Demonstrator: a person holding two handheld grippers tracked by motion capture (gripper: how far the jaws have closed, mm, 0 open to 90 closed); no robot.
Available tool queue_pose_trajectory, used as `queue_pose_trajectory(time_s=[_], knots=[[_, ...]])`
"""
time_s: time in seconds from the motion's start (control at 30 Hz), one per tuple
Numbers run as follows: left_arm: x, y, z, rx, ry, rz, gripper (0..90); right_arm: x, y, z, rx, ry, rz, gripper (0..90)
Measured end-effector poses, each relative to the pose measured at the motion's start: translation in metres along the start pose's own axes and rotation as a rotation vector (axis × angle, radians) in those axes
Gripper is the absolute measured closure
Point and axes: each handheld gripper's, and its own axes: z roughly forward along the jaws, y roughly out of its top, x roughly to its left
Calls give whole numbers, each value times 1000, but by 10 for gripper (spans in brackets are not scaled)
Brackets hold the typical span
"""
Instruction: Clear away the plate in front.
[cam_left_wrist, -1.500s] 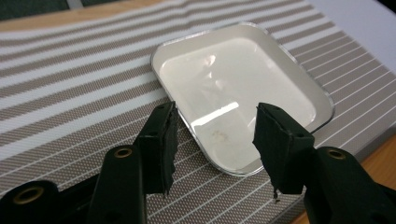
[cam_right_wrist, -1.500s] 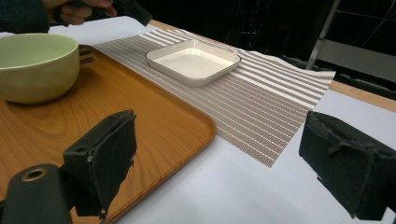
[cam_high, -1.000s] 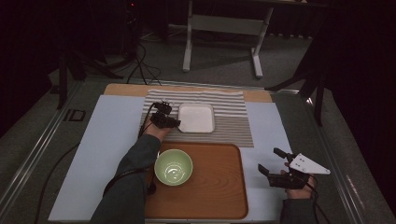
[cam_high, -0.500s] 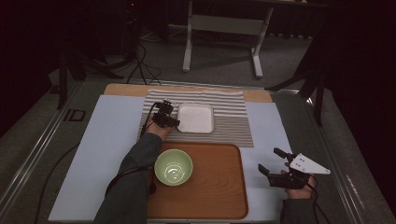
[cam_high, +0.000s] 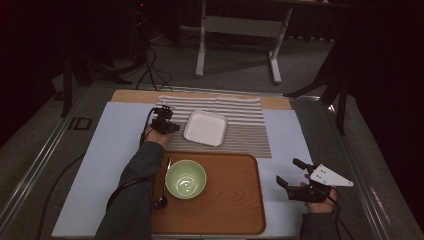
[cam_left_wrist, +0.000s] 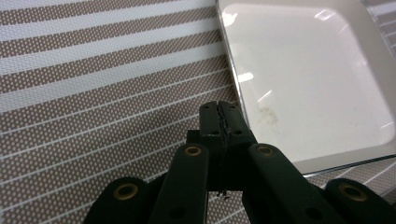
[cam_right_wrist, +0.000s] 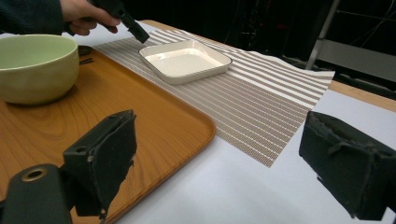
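A white square plate (cam_high: 205, 128) (cam_left_wrist: 308, 84) (cam_right_wrist: 184, 60) lies empty on a brown-and-white striped mat (cam_high: 240, 135) (cam_left_wrist: 93, 93). My left gripper (cam_high: 172, 126) (cam_left_wrist: 219, 109) (cam_right_wrist: 140, 35) hangs just beside the plate's left edge. Its jaws have just been closing and now stand shut, pad against pad, with nothing between them. A pale green bowl (cam_high: 185, 178) (cam_right_wrist: 32, 65) sits on a wooden tray (cam_high: 230, 200) (cam_right_wrist: 140, 121). My right gripper (cam_high: 288, 171) (cam_right_wrist: 229, 158) rests open and empty over the table to the right of the tray.
A spoon (cam_high: 162, 195) lies on the tray left of the bowl. A light blue cover (cam_high: 110, 160) spreads under the mat and the tray. Beyond the table's far edge stands a grey metal frame (cam_high: 240, 30) on a dark floor.
My left gripper has drawn a little to the left, away from the plate's edge. The right gripper, plate, bowl and tray have kept still.
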Motion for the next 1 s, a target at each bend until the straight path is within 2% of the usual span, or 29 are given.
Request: queue_pose_trajectory(time_s=[0.17,0.23,0.33,0.4,0.47,0.53,0.63,0.83,0.87,1.0], knots=[[-8,4,3,-27,-42,14,829,0,0,0,0,0,-1,107],[-12,5,8,-14,-30,24,779,0,0,0,0,0,0,107],[-15,6,15,21,-21,29,753,0,0,-1,-1,2,0,107],[-16,5,21,51,-11,38,758,-1,0,-1,-2,2,-1,107],[-16,3,26,68,-20,36,761,-1,0,-1,-2,1,0,107],[-15,3,27,56,-31,18,762,-1,0,-1,-1,0,2,107],[-14,4,26,58,-29,4,835,-1,0,-1,-1,1,2,107],[-13,5,26,61,-40,-22,884,-1,0,-1,0,0,2,107],[-12,5,22,36,-69,-40,884,-1,0,-1,-1,0,3,107],[-13,10,16,29,-60,-27,897,-1,0,-1,-1,0,3,107]])
